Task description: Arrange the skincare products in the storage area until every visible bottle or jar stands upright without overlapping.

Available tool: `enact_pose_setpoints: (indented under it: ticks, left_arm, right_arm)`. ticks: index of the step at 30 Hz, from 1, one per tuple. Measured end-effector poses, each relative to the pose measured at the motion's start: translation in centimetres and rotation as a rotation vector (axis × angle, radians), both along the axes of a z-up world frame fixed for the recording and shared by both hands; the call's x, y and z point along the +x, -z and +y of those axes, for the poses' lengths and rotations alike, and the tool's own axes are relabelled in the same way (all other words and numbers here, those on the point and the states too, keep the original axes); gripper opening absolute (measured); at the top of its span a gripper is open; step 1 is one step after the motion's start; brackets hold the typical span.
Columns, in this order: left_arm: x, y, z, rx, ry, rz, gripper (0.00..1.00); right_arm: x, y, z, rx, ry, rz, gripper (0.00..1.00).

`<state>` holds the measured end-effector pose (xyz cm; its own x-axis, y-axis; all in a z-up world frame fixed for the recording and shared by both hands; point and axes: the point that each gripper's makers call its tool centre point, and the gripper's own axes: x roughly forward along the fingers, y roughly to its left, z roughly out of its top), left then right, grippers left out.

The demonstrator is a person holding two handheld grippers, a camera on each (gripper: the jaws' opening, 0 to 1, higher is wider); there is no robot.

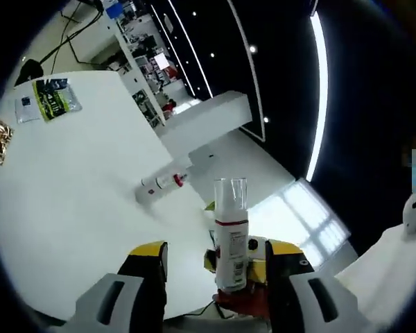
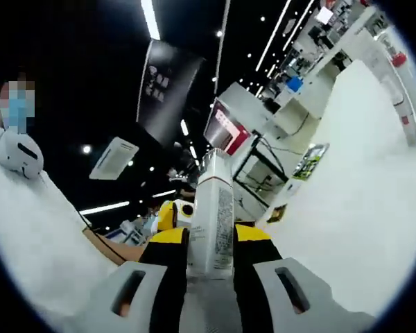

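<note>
A white bottle (image 2: 212, 223) with fine print stands pinched in the right claw (image 2: 209, 258). The left claw (image 1: 217, 262) is spread, with a clear-capped, red-banded white bottle (image 1: 231, 243) between its jaws. A small bottle (image 1: 161, 184) lies on the white worktop (image 1: 69, 187).

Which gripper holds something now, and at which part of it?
The right gripper clamps a white bottle at its lower body. The left gripper's jaws stand open around a clear-capped white bottle.

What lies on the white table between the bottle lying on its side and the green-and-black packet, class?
Nothing: in the left gripper view, bare white table separates the lying bottle from the green-and-black packet.
</note>
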<state>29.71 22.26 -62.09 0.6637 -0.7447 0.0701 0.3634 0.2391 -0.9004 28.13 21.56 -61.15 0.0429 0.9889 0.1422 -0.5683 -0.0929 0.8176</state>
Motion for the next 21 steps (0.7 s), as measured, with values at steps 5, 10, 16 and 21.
enact_pose_setpoints:
  ticks: [5, 10, 16, 21]
  left_arm:
    - [-0.6, -1.1, -0.4, -0.049, 0.039, -0.033, 0.48]
    - [-0.8, -1.3, -0.4, -0.062, 0.055, -0.044, 0.40]
    - [-1.2, -1.1, -0.7, -0.082, 0.083, 0.012, 0.24]
    - [-1.0, 0.6, -0.8, 0.050, 0.069, 0.016, 0.23]
  right_arm:
    - [-1.0, -0.9, 0.4, 0.078, -0.071, 0.113, 0.22]
    - [-2.1, -1.0, 0.9, 0.090, -0.128, 0.152, 0.22]
    - [-2.9, 0.3, 1.6, 0.010, -0.166, 0.163, 0.22]
    - [-3.2, 2.2, 2.1, -0.125, -0.161, 0.075, 0.21]
